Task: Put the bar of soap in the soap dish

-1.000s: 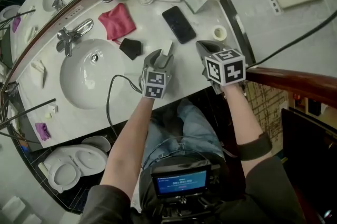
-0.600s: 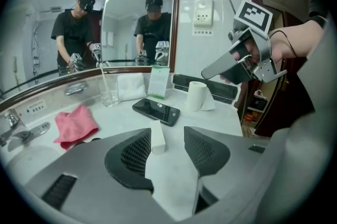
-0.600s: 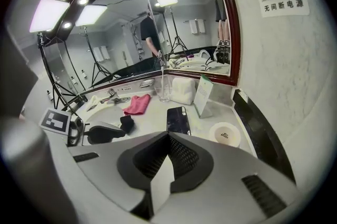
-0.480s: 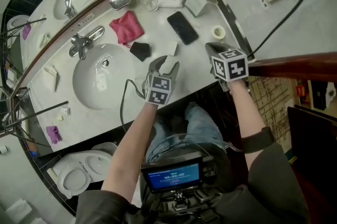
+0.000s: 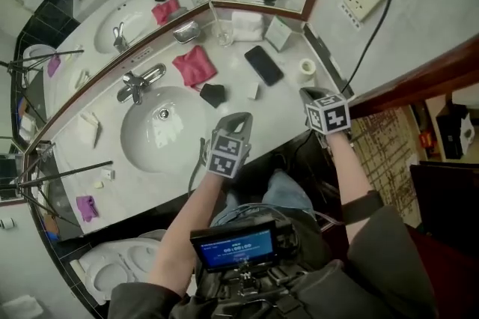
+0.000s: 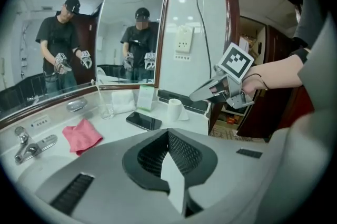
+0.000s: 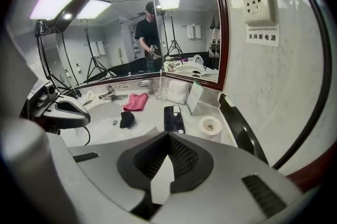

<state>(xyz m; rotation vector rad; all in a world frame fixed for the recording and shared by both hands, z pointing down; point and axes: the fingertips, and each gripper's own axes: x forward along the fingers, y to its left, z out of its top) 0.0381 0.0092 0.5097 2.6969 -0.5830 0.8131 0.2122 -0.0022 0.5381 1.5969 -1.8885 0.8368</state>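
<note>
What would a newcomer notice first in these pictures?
The left claw, just closed on nothing, and the shut, empty right claw hang near the counter's front edge. Beyond them a pink cloth lies between the tap and a black phone.

Glossy stone counter (image 5: pixel 232 59) w/ chrome tap (image 5: pixel 141 82) — matt pink cloth (image 5: pixel 194 65)

Wall socket label (image 7: pixel 263 37): 无间断电源
</note>
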